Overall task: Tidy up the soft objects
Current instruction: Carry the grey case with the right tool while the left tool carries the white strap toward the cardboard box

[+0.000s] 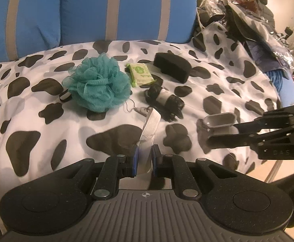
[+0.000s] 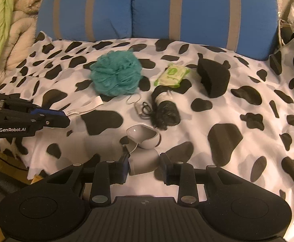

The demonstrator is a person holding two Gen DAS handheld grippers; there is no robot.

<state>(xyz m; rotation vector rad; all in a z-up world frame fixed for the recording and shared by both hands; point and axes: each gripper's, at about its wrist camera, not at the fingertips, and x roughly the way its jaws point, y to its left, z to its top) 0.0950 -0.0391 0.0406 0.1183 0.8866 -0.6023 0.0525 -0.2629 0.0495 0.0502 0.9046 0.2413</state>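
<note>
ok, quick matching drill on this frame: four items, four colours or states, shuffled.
Items:
1. bath pouf
2. wipes packet
3. white strap
4. grey case

States:
A. pinched in the left gripper
B. green, lying on the sheet
C. held open in the right gripper
D. teal, lying on the sheet

Pairs: 1-D, 2-B, 3-A, 4-C

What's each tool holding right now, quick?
Left tool: closed on the white strap.
Right tool: closed on the grey case, lid open.
</note>
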